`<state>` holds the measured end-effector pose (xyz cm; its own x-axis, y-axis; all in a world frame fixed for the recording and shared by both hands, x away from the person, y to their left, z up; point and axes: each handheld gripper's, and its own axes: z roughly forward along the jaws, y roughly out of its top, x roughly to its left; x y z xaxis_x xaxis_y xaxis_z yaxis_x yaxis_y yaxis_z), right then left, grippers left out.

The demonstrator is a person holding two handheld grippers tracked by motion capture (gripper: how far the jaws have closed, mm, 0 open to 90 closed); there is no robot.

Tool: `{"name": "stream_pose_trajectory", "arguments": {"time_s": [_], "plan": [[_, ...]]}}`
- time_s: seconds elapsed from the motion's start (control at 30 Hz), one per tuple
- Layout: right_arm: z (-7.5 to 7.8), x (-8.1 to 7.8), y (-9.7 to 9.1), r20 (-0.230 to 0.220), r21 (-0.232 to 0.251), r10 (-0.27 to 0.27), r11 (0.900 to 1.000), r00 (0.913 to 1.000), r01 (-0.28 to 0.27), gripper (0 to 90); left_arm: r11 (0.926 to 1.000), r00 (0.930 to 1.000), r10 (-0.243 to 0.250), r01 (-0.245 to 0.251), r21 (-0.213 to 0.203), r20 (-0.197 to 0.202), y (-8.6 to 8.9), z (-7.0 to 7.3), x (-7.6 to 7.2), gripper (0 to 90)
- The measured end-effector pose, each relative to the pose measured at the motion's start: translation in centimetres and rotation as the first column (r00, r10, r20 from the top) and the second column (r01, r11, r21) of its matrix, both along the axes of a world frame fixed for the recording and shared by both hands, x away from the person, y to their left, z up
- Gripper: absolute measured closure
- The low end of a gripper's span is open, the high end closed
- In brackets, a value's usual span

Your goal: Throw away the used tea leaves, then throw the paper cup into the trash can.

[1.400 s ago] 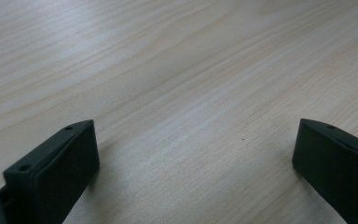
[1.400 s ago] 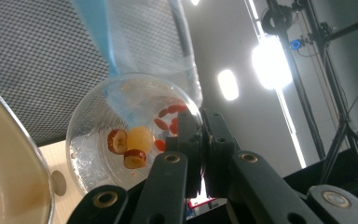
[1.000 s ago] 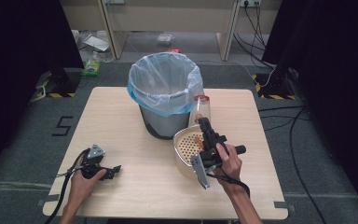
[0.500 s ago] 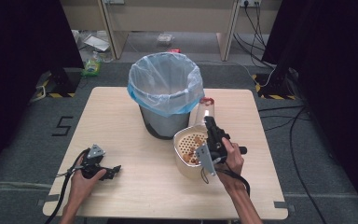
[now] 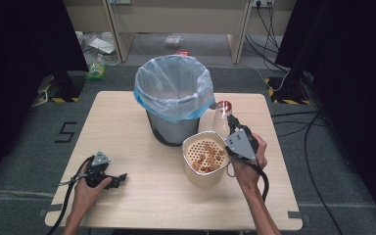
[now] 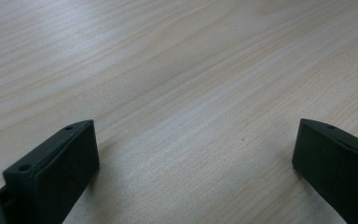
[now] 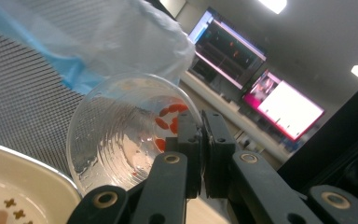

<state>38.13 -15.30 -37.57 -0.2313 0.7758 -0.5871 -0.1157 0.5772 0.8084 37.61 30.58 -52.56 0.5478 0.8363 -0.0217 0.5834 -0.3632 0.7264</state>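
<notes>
Pale wood surface [image 5: 127, 122], rectangular, light grain, on a grey floor [image 5: 24, 161].

Standing on it: a dark mesh bin [image 5: 169, 128] lined with a pale blue bag, near the centre toward the far edge; just in front and to its right, a cream container [image 5: 203, 171] with a perforated insert bearing orange-brown pieces. The left gripper [image 5: 120, 178] rests on the near-left part, a hand [image 5: 85, 188] on it, fingers [image 6: 56, 168] wide apart on the bare wood.

A lined bin [image 5: 174, 98] is standing near the tabletop's [image 5: 127, 117] far edge, around its middle. Beyond the table, litter [image 5: 97, 68] is lying on the floor, and two screens [image 7: 284, 100] are glowing.
</notes>
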Motion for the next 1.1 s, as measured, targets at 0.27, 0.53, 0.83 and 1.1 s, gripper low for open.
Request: {"name": "stream_pose_trajectory", "arguments": {"time_s": [0.27,0.53,0.83,1.1], "plan": [[1.7,1.7,-2.0,-0.068,0.166,0.016,0.9861,0.9975,-0.005,87.6,1.0000,1.0000,0.000,0.000,0.000,0.000,0.0,0.0,0.0,0.0],[3.8,2.7,-3.0,-0.063,0.181,0.003,0.9834,0.9980,0.008,87.6,1.0000,1.0000,0.000,0.000,0.000,0.000,0.0,0.0,0.0,0.0],[4.9,4.3,-4.1,-0.108,0.240,0.012,0.9705,0.9941,0.015,87.5,1.0000,1.0000,0.000,0.000,0.001,0.000,0.0,0.0,0.0,0.0],[7.4,5.5,-4.2,-0.108,0.238,0.008,0.9711,0.9941,0.018,87.5,1.0000,1.0000,0.000,0.000,0.001,0.000,0.0,0.0,0.0,0.0]]}}
